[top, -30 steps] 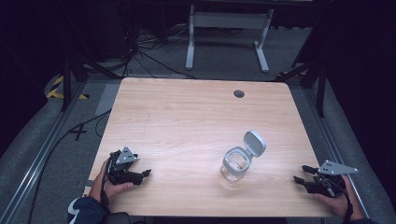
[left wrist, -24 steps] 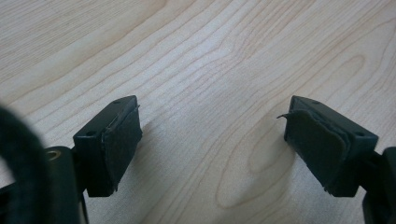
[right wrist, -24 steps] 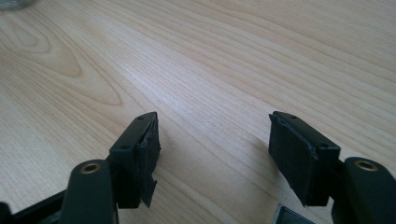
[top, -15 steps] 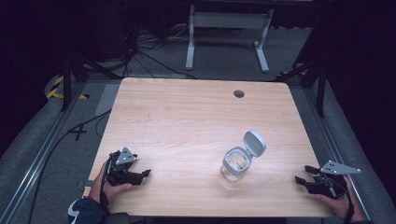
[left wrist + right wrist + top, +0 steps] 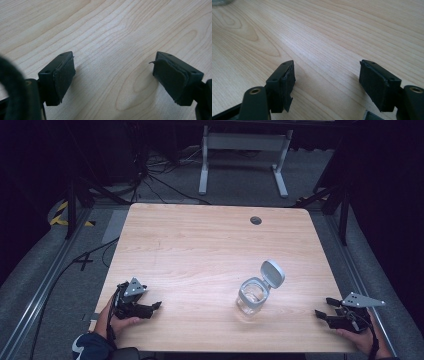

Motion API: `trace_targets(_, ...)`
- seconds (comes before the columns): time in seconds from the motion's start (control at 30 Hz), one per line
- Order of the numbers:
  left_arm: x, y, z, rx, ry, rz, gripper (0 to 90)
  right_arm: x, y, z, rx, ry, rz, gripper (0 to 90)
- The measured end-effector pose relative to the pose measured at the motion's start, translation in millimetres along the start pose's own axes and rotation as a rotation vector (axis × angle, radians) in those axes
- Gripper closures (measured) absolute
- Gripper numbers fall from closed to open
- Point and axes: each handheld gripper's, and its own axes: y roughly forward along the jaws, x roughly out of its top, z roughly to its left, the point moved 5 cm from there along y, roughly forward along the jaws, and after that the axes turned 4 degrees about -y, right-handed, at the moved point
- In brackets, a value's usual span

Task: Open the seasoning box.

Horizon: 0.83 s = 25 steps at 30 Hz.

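Observation:
A clear glass jar (image 5: 252, 297) with a grey flip lid (image 5: 272, 272) standing open sits on the wooden table (image 5: 200, 250), right of centre near the front. My left gripper (image 5: 154, 307) rests at the front left corner, held by a hand, jaws apart with only bare wood between them (image 5: 112, 75). At the front right edge my right gripper (image 5: 322, 314) lies low on the table, also open, nothing between its pads (image 5: 327, 77). The jar's base (image 5: 220, 2) peeks in at the top left of the right gripper view.
A small round cable hole (image 5: 256, 220) lies near the table's far edge. Behind the table stand a white metal frame (image 5: 240, 150) and loose cables (image 5: 150, 180) on the floor. Rails run along both sides of the table.
The right gripper has shifted slightly down toward the front edge. The left gripper and the jar stay put.

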Motion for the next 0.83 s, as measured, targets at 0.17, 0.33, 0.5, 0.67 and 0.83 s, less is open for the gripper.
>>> trace_targets(0.17,-0.5,0.4,-1.6,-0.009,-0.020,0.001,17.6,0.4,0.3,0.4,-0.002,0.003,0.002,28.1)
trace_targets(0.33,-0.3,0.6,-1.3,-0.006,-0.022,0.002,16.8,0.4,0.4,0.4,-0.002,0.003,0.002,28.1)
trace_targets(0.5,-0.4,0.1,-1.2,-0.007,-0.021,0.009,16.6,0.6,0.8,0.1,-0.008,-0.001,0.003,27.6)
trace_targets(0.67,0.2,0.1,-0.7,-0.003,-0.020,0.014,16.0,0.6,0.8,0.2,-0.009,0.000,0.003,27.6)
trace_targets(0.83,0.0,0.1,-0.9,-0.004,-0.023,0.017,15.6,1.0,1.3,0.5,-0.008,0.005,0.005,27.0)
